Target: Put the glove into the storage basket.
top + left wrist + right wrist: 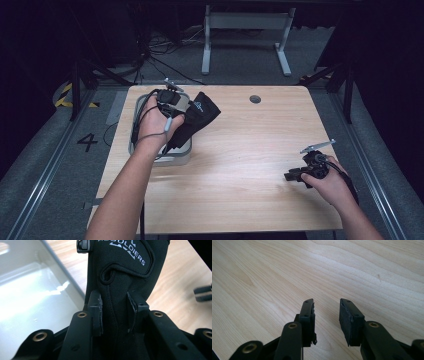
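- My left tongs (114, 312) clench the black glove (125, 272), held above the tray's (134, 145) right rim, likely for lifting out.
- My right tongs (327, 315) released, idle over bare desk (274, 277).

The table (240, 150) has a pale wood-grain top, smooth and slightly shiny. The glove (125, 272) is black matt cloth with stitched seams and white printed letters. The grey bin (30, 297) looks like smooth, glossy plastic. The right gripper (327, 315) has matt black pads, rough at the edges.
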Demonstrator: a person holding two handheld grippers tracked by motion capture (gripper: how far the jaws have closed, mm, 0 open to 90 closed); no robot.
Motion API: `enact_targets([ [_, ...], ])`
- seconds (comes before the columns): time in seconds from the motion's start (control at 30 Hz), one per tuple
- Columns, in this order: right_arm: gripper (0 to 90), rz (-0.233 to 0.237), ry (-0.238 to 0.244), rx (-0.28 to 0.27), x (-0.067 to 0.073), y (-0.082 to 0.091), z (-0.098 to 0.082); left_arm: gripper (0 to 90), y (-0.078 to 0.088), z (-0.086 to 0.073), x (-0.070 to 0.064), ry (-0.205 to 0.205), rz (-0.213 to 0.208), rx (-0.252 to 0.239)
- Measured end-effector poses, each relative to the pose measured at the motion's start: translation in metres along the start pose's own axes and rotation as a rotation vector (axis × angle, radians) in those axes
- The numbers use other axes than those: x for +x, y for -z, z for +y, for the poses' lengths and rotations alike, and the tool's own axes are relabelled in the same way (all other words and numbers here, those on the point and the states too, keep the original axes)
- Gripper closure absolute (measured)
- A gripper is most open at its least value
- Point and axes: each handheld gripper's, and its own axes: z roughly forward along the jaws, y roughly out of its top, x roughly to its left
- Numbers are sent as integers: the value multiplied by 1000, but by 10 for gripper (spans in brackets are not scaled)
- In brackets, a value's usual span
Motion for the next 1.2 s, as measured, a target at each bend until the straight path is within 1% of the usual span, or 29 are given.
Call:
enact_targets([
  [0.1, 651, 2, -1, 1, 1, -1, 0, 686, 1, 1, 11, 39, 18, -20],
  [0.17, 650, 3, -1, 0, 1, -1, 0, 685, 2, 0, 17, 62, 41, -25],
  [0.27, 647, 5, -1, -1, 1, -1, 0, 685, 4, -2, 27, 84, 72, -35],
  [0.33, 645, 8, -1, -2, 1, -1, 0, 685, 6, -4, 33, 116, 87, -55],
  [0.4, 644, 7, -1, -4, 0, -1, 1, 685, 7, -6, 40, 143, 112, -72],
  [0.43, 644, 8, 1, -4, 0, -1, 1, 685, 7, -7, 43, 151, 126, -73],
  [0.53, 641, 12, 7, -3, 2, -3, 4, 685, 5, -12, 52, 174, 142, -85],
  [0.63, 638, 17, 12, -1, 4, -4, 7, 685, 1, -15, 62, 210, 152, -78],
  [0.77, 635, 15, 15, 3, 6, -6, 7, 685, -11, -15, 74, 243, 181, -50],
  [0.8, 634, 14, 14, 5, 6, -6, 6, 685, -15, -14, 78, 253, 188, -37],
  [0.83, 633, 13, 15, 3, 5, -7, 6, 685, -19, -13, 81, 262, 194, -13],
  [0.93, 627, 13, 6, 8, 3, -6, 5, 685, -30, -10, 89, 287, 214, 19],
  [1.1, 626, 14, 2, 4, 1, -5, 3, 683, -39, -7, 96, 327, 225, 50],
  [1.2, 626, 15, 2, 5, 1, -5, 3, 682, -45, -8, 99, 335, 237, 72],
])
